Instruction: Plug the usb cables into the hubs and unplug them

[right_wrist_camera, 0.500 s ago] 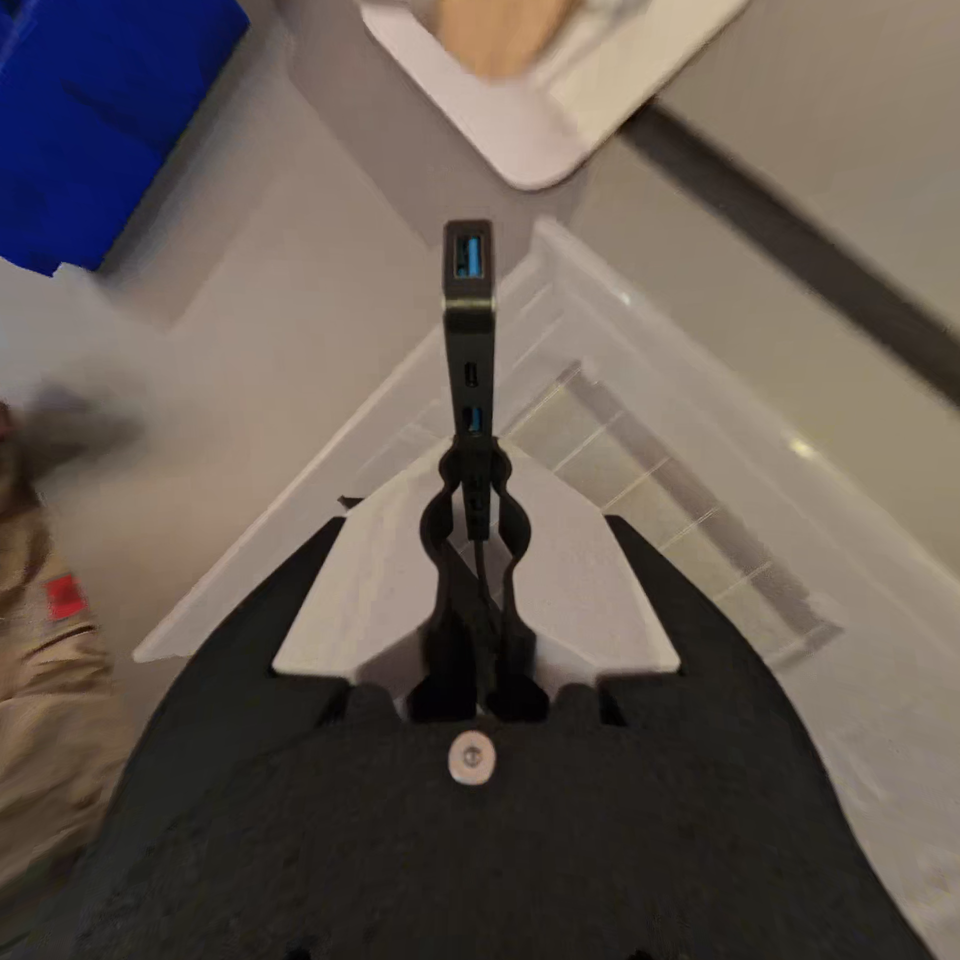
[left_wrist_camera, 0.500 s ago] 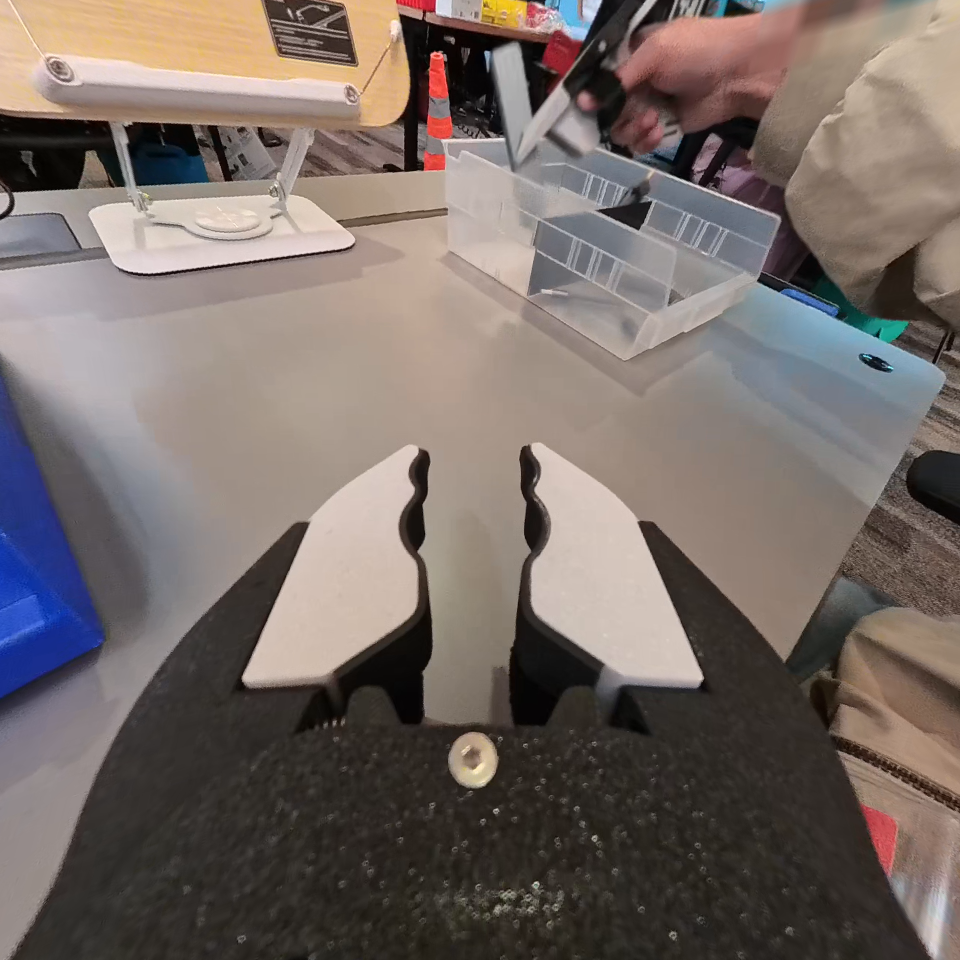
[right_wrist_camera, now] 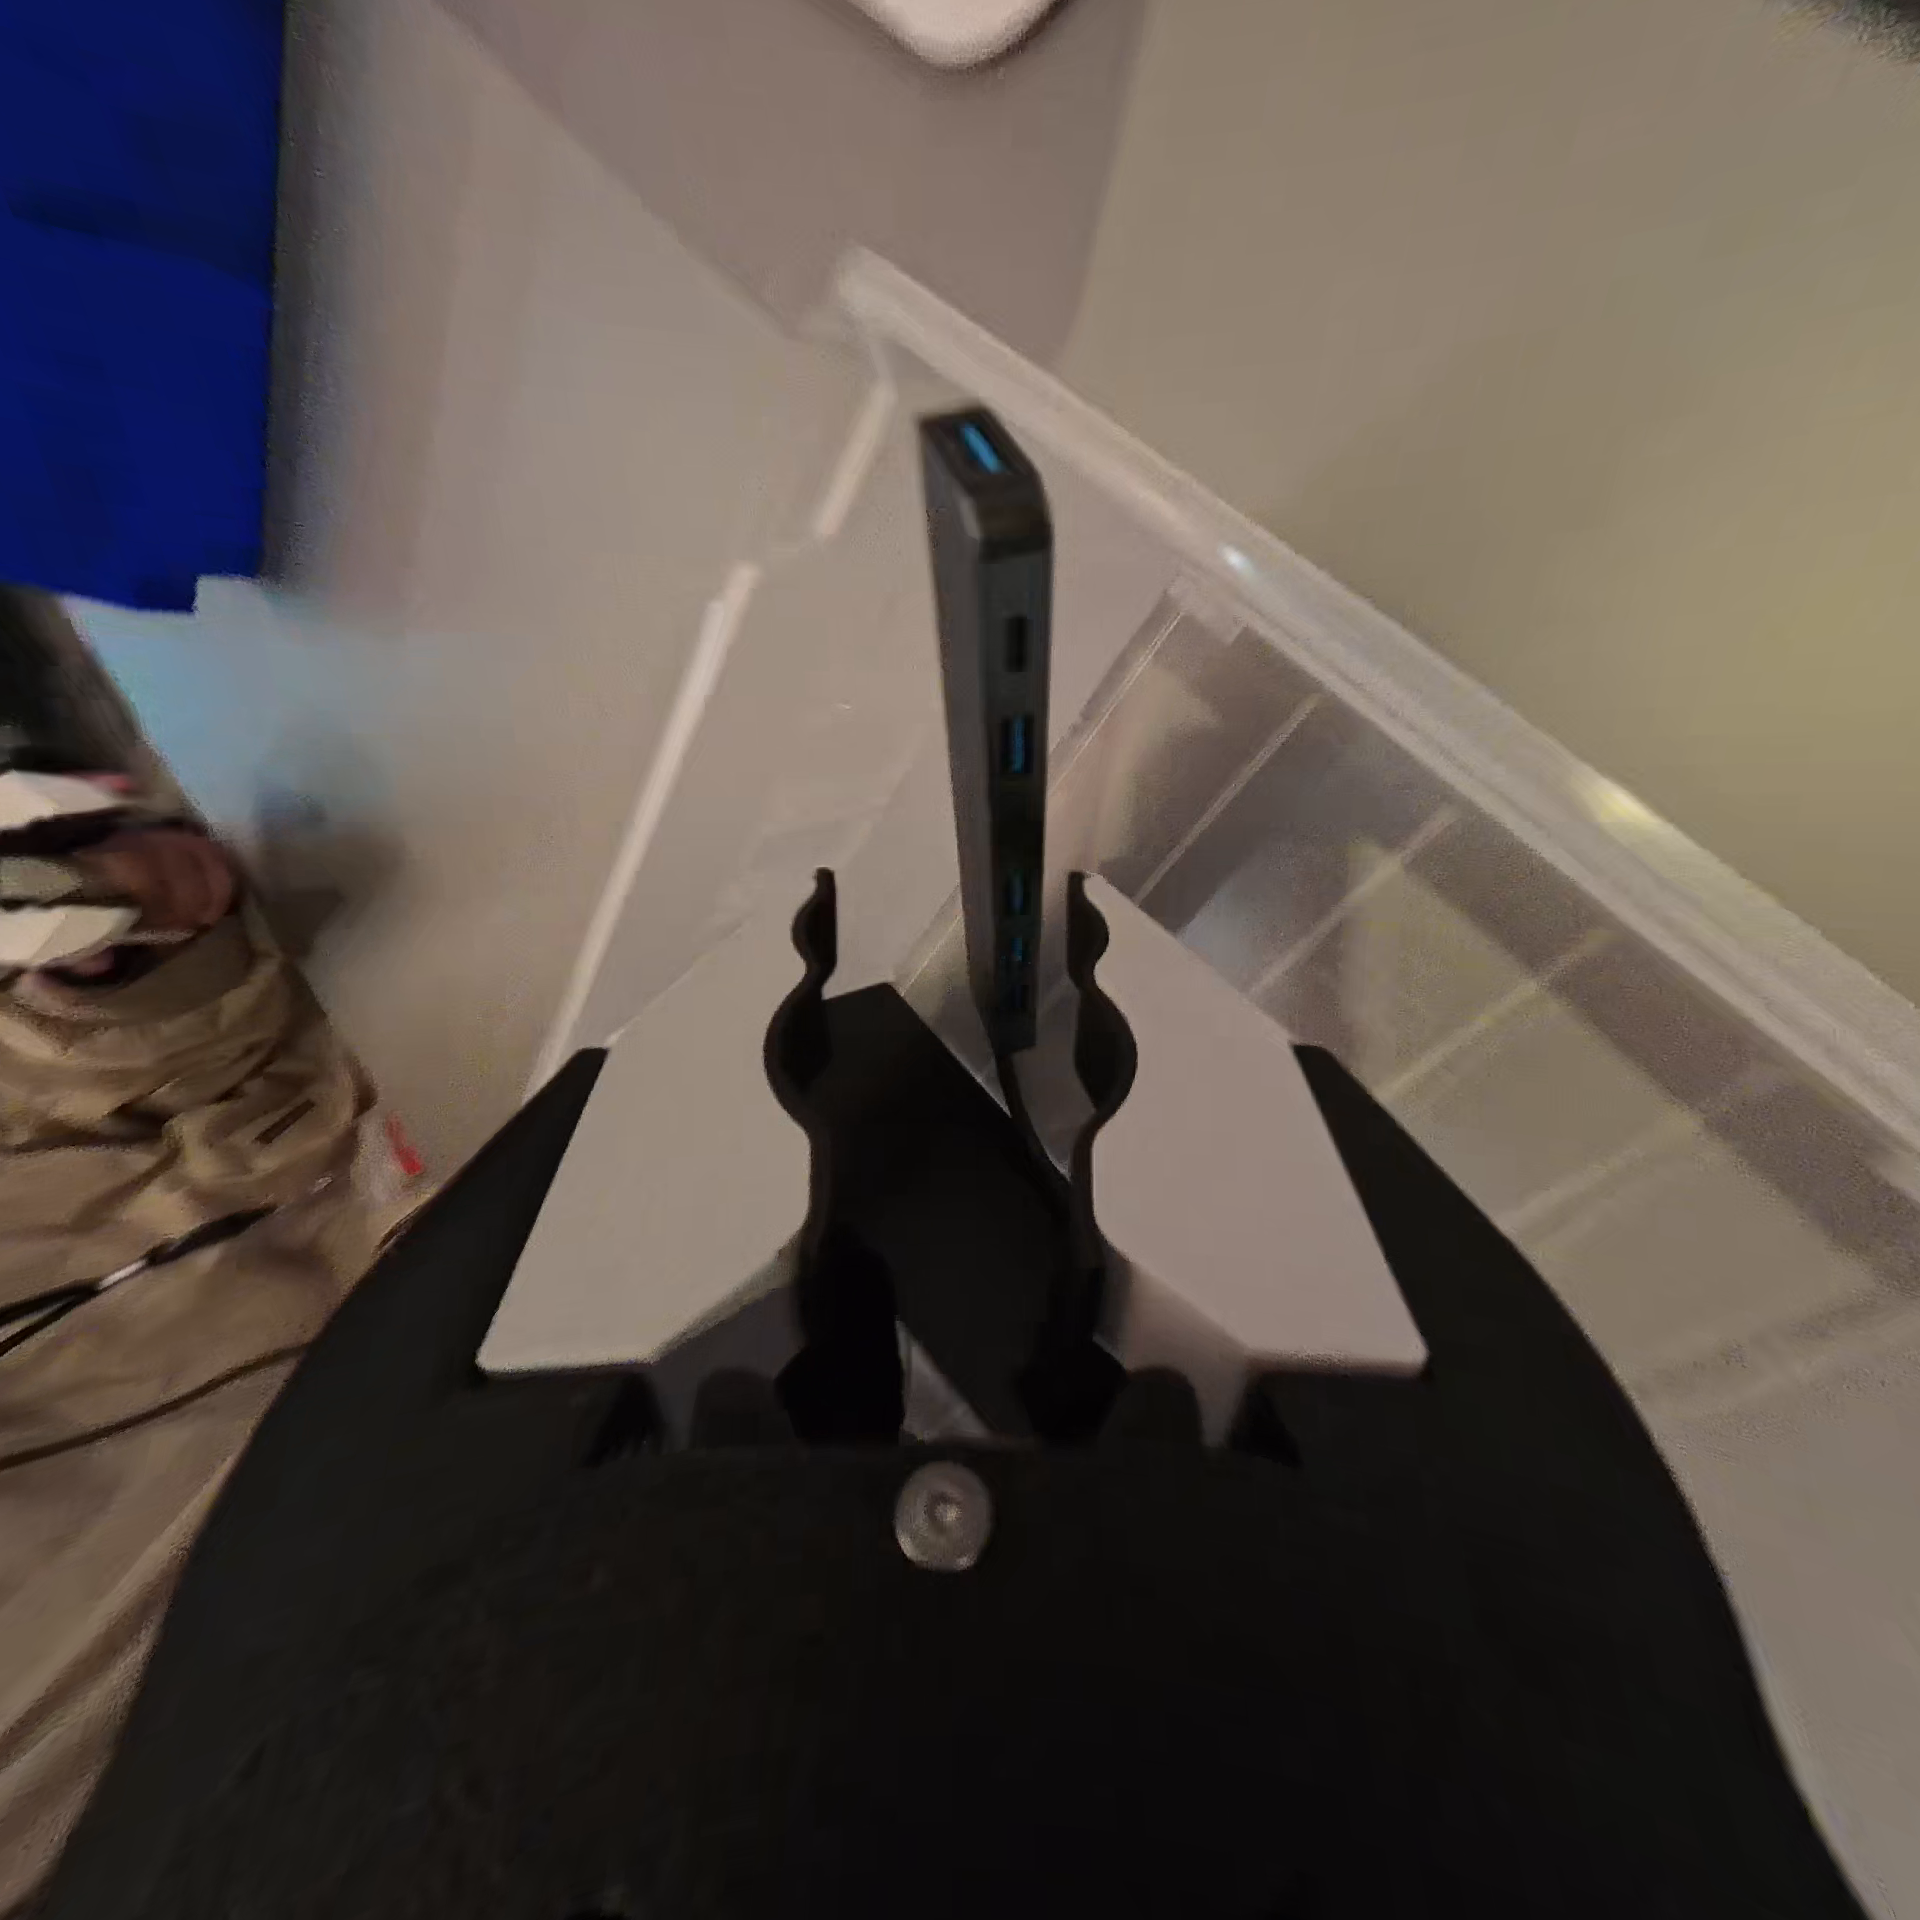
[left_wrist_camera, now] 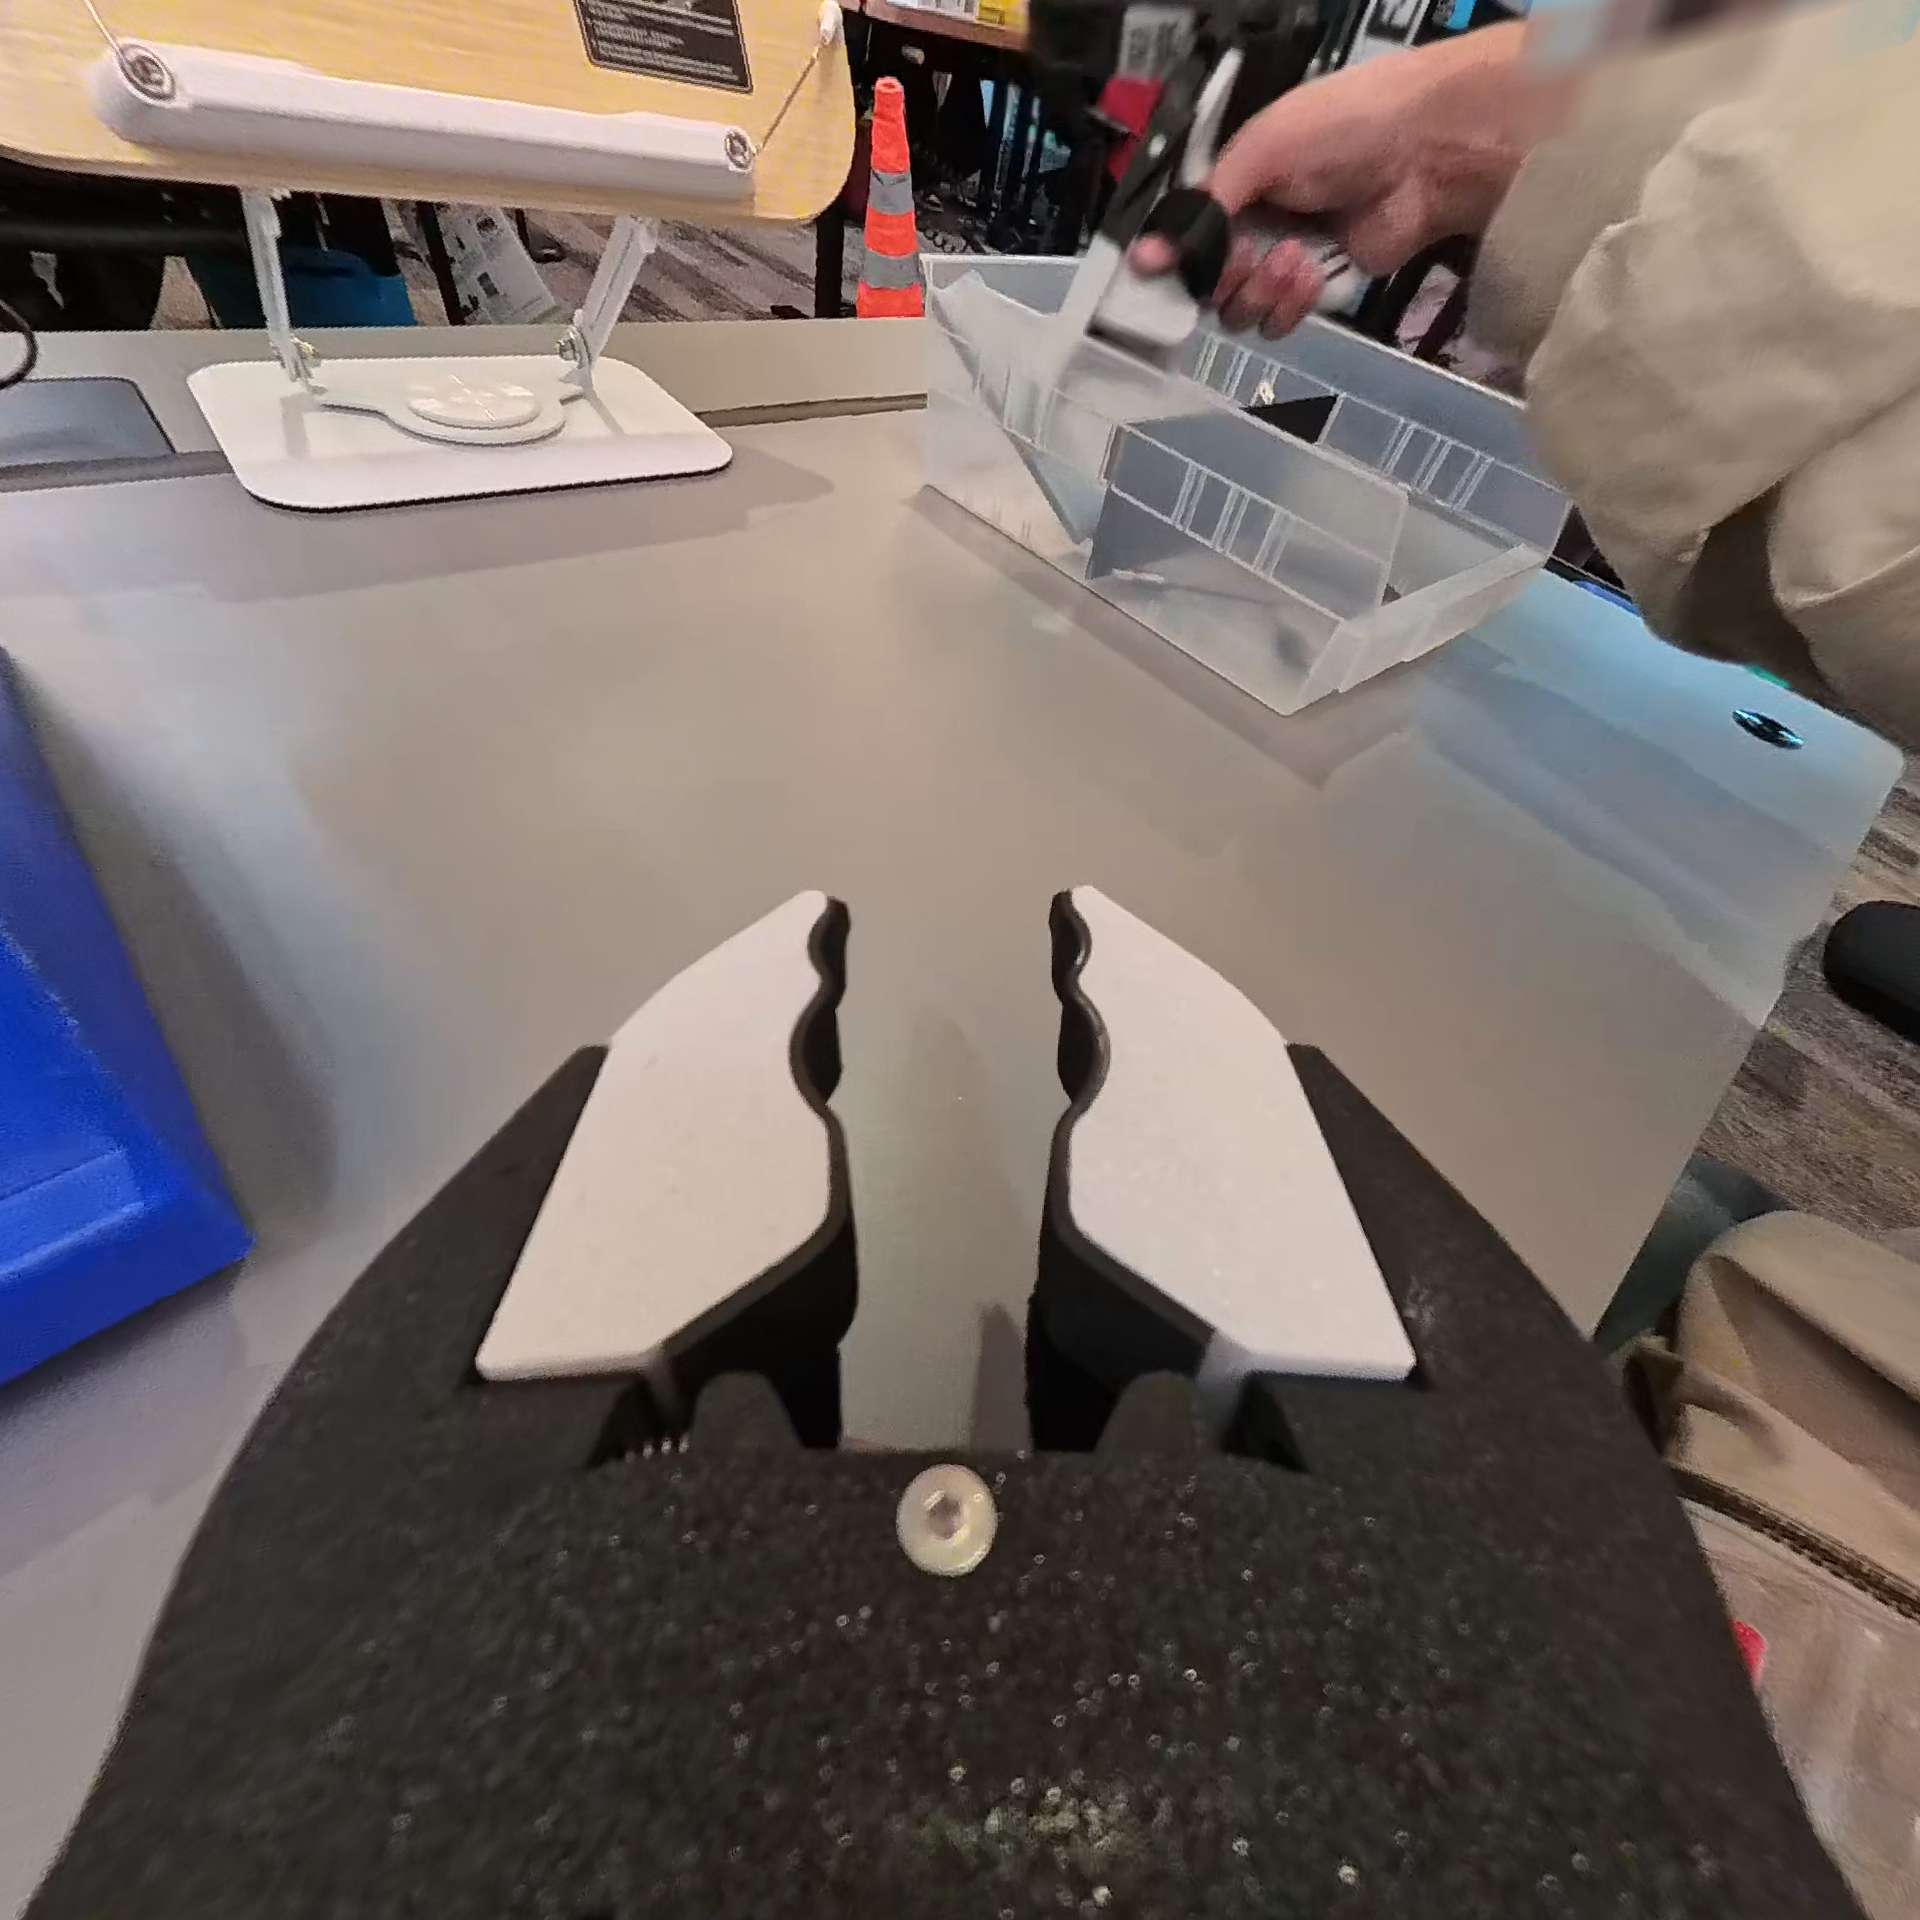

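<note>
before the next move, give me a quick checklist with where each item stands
1. Right gripper open: ok, its jaws stand wide apart and do not clamp the hub.
2. Hub located: ok, it stands on end between the fingers, over the clear bin.
3. Hub resting on something: cannot tell, its lower end is hidden.
4. Hub ports free: ok, the blue ports in view are empty.
5. Left gripper free: ok, open and empty above the table.
6. Cable to plug in found: cannot tell, only the hub's own lead shows.
</note>
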A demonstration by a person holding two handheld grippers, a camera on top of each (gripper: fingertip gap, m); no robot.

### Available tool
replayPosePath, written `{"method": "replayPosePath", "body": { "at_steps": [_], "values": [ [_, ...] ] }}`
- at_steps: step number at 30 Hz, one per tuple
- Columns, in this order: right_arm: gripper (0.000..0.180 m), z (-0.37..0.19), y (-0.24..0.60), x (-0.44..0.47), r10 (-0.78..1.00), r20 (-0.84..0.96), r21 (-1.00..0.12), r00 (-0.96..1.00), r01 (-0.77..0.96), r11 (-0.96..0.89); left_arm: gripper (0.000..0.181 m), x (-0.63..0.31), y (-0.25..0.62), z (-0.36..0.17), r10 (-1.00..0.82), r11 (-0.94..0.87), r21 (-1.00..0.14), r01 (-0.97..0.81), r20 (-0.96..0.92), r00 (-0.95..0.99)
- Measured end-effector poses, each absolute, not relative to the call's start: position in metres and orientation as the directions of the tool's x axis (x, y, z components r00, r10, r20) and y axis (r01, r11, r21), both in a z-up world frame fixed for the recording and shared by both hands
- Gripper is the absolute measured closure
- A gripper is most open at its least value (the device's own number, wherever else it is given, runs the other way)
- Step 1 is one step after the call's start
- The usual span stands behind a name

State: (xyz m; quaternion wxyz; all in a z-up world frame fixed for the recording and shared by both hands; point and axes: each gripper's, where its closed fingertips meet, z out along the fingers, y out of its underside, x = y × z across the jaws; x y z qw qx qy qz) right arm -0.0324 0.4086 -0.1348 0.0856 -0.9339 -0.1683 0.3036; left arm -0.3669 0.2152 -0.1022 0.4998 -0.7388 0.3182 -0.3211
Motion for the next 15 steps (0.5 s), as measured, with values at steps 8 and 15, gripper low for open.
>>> {"method": "replayPosePath", "body": {
  "at_steps": [8, 15],
  "values": [
    [0.132, -0.02, 0.325, -0.086, 0.518, -0.135, -0.861, 0.844, 0.159, -0.483, 0.129, -0.381, 0.224, -0.09, -0.774, -0.25, -0.961, -0.119, 0.124, 0.621],
    [0.132, -0.087, 0.169, -0.243, 0.711, -0.578, -0.795, 0.401, -0.082, -0.601, 0.107, -0.444, 0.268, -0.029, -0.859, -0.092, -0.973, -0.212, -0.03, 0.511]
  ]
}}
